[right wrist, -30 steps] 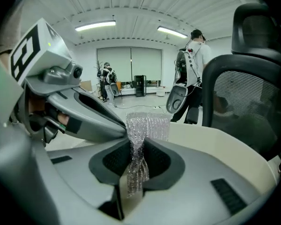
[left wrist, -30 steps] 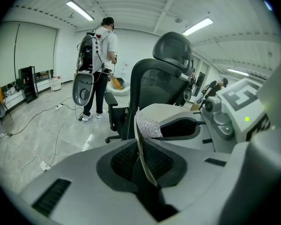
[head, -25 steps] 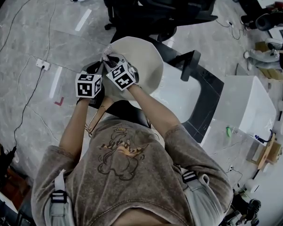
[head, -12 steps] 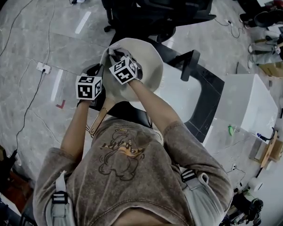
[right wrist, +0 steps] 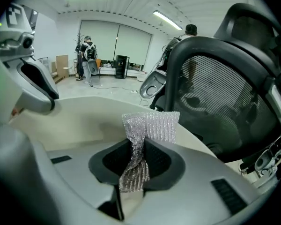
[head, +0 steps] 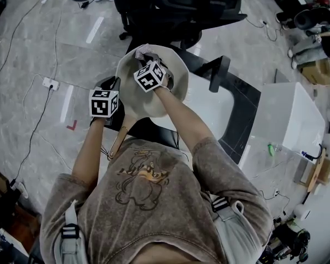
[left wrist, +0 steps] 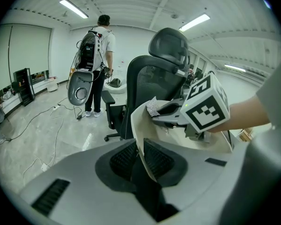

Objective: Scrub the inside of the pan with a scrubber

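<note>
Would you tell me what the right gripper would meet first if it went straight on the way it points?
Probably the inner wall of the pan, near its far rim, with the clamped scrubber leading; depth is unclear.

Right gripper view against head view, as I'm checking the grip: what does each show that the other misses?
Only the right gripper view: its jaws pinching the silvery scrubber, and people standing far off. Only the head view: the pan's handle and the person's shirt. Both: the pan's cream inside, the left gripper at its rim, a black chair.
</note>
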`<state>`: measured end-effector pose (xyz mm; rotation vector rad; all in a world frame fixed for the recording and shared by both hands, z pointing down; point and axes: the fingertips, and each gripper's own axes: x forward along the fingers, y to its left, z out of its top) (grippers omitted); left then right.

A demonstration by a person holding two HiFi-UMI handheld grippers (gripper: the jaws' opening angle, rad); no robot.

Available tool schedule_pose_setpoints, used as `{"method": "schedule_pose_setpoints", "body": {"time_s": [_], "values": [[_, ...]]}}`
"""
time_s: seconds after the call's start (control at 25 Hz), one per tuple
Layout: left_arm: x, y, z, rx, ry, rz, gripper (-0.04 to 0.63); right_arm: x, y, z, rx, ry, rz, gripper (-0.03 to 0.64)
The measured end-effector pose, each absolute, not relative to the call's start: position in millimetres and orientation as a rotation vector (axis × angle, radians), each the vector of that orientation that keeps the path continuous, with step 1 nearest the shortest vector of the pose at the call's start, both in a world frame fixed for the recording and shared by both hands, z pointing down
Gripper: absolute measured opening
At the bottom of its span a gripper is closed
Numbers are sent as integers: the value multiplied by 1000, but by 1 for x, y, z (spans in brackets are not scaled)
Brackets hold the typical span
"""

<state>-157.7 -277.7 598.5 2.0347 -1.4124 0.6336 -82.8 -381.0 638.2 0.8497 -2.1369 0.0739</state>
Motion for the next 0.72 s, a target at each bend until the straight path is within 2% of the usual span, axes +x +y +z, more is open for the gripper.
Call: {"method": "schedule_pose_setpoints", "body": {"time_s": [0.72], "values": [[-157, -275, 599, 2035, -1412, 644, 57, -11, -389, 633, 947, -1939, 60, 91]]}}
